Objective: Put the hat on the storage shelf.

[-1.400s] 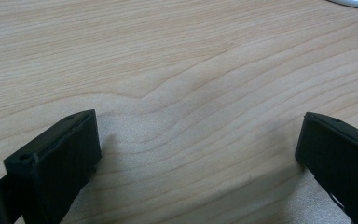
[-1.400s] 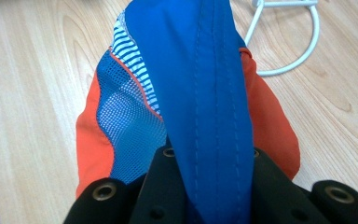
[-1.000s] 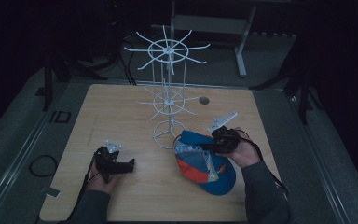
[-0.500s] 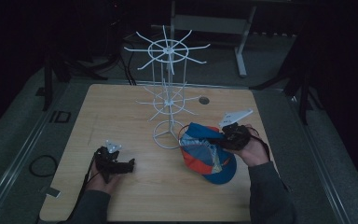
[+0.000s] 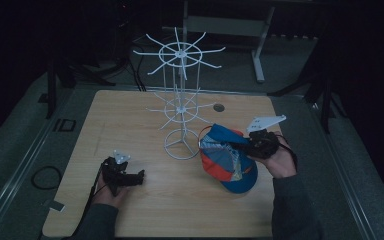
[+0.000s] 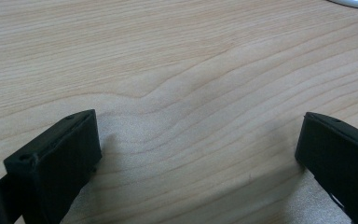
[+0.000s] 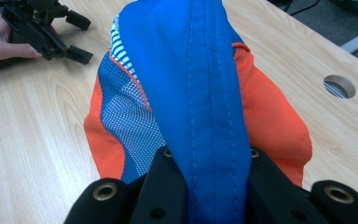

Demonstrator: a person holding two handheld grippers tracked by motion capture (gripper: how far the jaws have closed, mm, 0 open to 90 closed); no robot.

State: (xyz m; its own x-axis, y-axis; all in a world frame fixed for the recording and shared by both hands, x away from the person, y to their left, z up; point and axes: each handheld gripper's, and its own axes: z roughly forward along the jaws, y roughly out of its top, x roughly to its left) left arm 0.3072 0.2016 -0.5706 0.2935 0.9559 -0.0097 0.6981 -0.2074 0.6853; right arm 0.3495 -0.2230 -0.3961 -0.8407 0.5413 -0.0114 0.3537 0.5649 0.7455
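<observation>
At the left, the left gripper (image 5: 139, 176) rests low over the worktop (image 5: 130, 120), its fingers wide apart and empty. The white wire rack (image 5: 181, 107) stands in the middle. To the right, the right gripper (image 5: 238, 146) pinches the blue-and-orange cap (image 5: 225, 157), which seems partly lifted.
</observation>
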